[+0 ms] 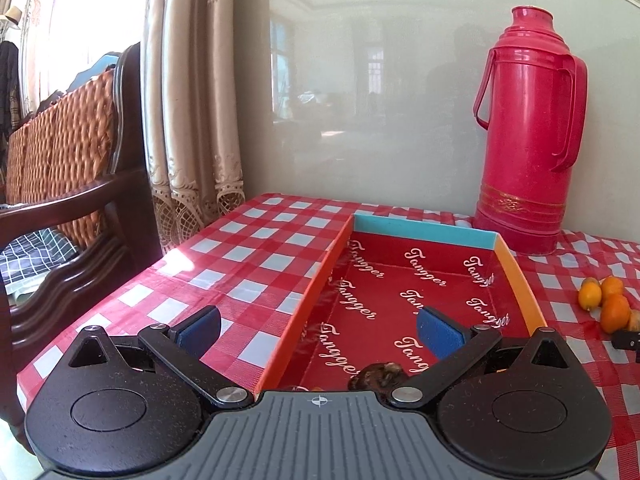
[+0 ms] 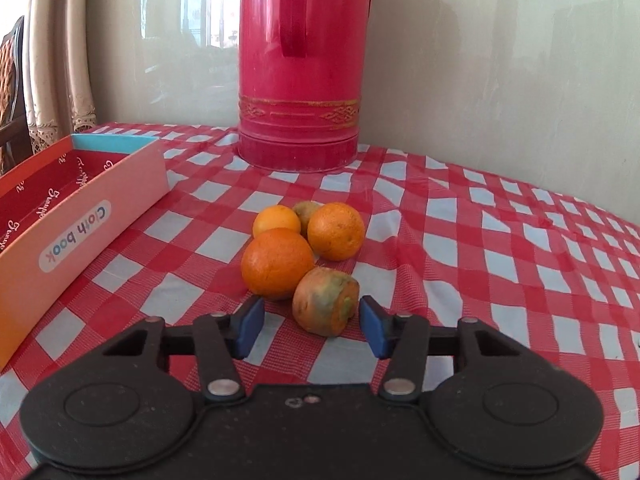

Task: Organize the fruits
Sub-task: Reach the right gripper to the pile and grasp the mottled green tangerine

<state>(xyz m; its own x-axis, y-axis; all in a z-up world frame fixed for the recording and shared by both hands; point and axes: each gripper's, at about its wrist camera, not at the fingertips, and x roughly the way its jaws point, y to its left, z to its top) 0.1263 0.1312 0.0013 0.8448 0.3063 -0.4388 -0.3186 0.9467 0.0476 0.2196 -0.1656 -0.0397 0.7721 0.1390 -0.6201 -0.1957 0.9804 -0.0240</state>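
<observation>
A glossy red-and-white checked cloth (image 2: 460,216) covers the table. The left gripper (image 1: 319,330), matte black with blue ribbed pads, stands spread wide with nothing between them, over the shallow cardboard box (image 1: 424,229); its red lining is printed with curly white script, and a dark, wrinkled fruit (image 1: 378,376) lies at its near end. The right gripper (image 2: 312,326) brackets a squat, mottled green-orange fruit (image 2: 326,306) without either pad touching it. Just behind huddle smooth round oranges (image 2: 278,262). A ribbed pink plastic flask (image 2: 298,80) stands at the wall.
</observation>
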